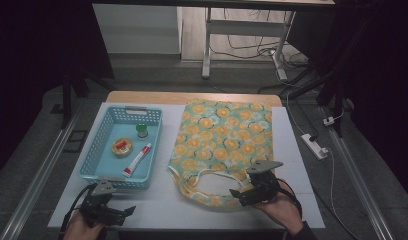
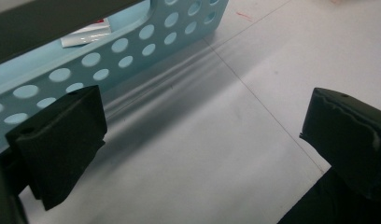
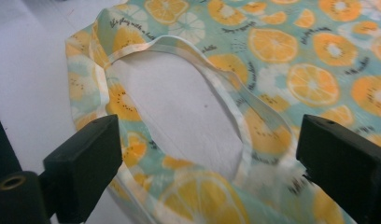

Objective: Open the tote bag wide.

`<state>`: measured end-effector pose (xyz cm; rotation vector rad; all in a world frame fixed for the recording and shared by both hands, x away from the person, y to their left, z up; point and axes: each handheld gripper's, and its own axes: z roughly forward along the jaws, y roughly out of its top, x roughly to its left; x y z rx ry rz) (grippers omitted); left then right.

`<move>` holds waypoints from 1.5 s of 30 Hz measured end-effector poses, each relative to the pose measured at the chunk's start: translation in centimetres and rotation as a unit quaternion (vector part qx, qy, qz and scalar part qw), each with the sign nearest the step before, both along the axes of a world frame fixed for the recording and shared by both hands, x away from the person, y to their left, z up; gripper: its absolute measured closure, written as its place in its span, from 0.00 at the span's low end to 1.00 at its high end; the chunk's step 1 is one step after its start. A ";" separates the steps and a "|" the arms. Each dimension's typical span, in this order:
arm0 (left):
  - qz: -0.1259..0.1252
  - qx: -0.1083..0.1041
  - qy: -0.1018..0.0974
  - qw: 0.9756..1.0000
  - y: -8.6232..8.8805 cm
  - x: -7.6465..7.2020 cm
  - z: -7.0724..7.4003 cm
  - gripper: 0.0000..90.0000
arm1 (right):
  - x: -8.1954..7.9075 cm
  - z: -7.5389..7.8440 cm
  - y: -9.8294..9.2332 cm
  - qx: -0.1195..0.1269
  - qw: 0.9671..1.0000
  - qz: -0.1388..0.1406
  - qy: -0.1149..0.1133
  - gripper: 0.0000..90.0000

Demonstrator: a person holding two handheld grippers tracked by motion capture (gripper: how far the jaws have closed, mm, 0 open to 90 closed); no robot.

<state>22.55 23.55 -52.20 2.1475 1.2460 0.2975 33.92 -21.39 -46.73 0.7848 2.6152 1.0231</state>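
Barely begun: the orange-print bag (image 1: 224,145) lies flat beside the blue basket (image 1: 94,155); right gripper (image 1: 240,194) spread over its handle, nothing pinched; left gripper (image 1: 126,212) spread, idle.

left gripper (image 2: 198,140): jaws standing wide apart, nothing lying between | blue basket (image 2: 132,46): sitting at 11 o'clock, holed wall facing the camera | white table (image 2: 202,154): lying bare under the jaws
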 end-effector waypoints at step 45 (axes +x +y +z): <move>0.001 0.009 0.005 1.000 -0.1 0.1 0.0 0.01 | 1.9 0.2 -0.4 0.013 0.998 0.056 0.012 0.99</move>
